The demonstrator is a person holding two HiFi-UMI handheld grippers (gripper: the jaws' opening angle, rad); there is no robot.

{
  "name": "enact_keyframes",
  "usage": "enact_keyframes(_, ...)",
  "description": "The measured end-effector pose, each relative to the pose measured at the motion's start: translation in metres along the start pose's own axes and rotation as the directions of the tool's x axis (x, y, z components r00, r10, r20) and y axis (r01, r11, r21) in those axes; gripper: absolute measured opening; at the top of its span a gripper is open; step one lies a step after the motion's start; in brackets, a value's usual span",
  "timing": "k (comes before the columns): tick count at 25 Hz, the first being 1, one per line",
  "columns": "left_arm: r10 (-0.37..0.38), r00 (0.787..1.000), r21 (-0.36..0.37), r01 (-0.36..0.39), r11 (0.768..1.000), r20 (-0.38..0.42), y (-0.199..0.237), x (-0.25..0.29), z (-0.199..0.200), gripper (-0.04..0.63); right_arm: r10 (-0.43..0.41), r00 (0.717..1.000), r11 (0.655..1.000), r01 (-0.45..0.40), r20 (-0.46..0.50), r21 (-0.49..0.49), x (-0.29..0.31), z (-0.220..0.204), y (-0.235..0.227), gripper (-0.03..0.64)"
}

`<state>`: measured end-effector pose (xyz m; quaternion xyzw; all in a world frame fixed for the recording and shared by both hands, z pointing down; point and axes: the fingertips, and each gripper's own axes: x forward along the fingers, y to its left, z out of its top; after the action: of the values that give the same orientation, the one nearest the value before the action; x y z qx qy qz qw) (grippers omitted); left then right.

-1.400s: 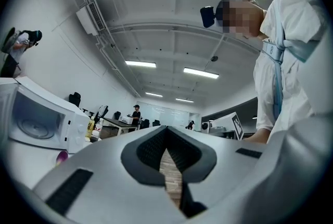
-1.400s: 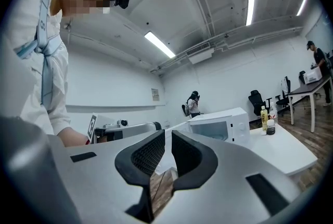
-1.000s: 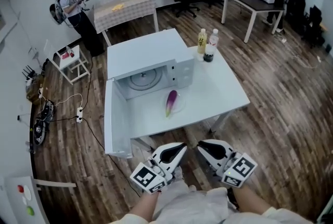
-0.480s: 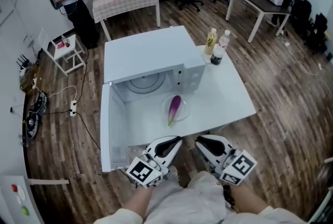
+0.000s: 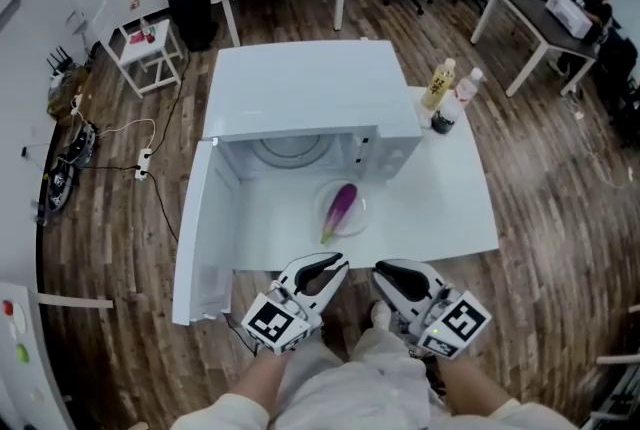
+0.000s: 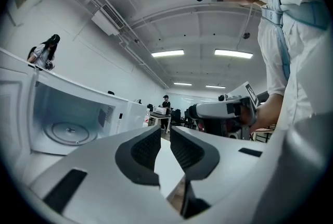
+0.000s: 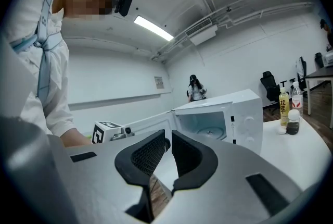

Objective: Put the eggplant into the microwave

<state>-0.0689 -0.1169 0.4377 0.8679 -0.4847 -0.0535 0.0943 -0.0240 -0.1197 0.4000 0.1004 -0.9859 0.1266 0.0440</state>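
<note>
Though my left gripper (image 5: 330,266) has just been opening, empty, its narrow gap could shove the eggplant (image 5: 341,206) ahead; right gripper (image 5: 386,269) barely parted, empty.

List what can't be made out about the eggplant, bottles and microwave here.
Eggplant: head view only, too small to tell what it lies on; neither gripper view shows it.
Bottles: labels too small in head and right gripper views.
Microwave: its top hides the cavity's back in head view; panel markings too small in every view.
</note>
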Motion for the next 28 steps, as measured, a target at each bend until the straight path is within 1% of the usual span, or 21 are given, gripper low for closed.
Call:
enact_keyframes(6, 0.099, 0.993, -0.017, -0.101, 0.995, -0.059, 0.019, 0.019, -0.029, 0.055, 0.072, 0.996, 0.997, -0.073, -0.051, -0.011, 0.006, -0.006, -0.018, 0.044)
enact_keyframes(10, 0.167, 0.981, -0.012, -0.169, 0.985, -0.099, 0.038, 0.027, -0.053, 0.071, 0.098, 0.993, 0.995, -0.099, -0.071, -0.01, 0.009, -0.016, -0.027, 0.044)
enact_keyframes(12, 0.203, 0.973, 0.01, -0.203, 0.979, -0.111, 0.05, 0.03, -0.065, 0.074, 0.105, 0.992, 0.994, -0.105, -0.074, -0.009, 0.01, -0.019, -0.032, 0.044)
enact_keyframes(17, 0.263, 0.947, 0.088, -0.251, 0.964, -0.186, 0.07, 0.042, -0.089, 0.101, 0.103, 0.992, 0.995, -0.103, -0.079, 0.003, 0.011, -0.024, -0.038, 0.044)
enact_keyframes(20, 0.305, 0.925, 0.126, -0.283, 0.951, -0.226, 0.084, 0.048, -0.098, 0.118, 0.1, 0.992, 0.995, -0.1, -0.075, 0.004, 0.011, -0.023, -0.04, 0.044)
enact_keyframes(24, 0.353, 0.895, 0.158, -0.32, 0.934, -0.275, 0.101, 0.053, -0.112, 0.135, 0.092, 0.993, 0.996, -0.091, -0.075, 0.009, 0.009, -0.025, -0.042, 0.044)
enact_keyframes(28, 0.372, 0.869, 0.157, -0.338, 0.928, -0.327, 0.112, 0.057, -0.125, 0.163, 0.079, 0.994, 0.997, -0.078, -0.074, 0.016, 0.007, -0.025, -0.045, 0.044)
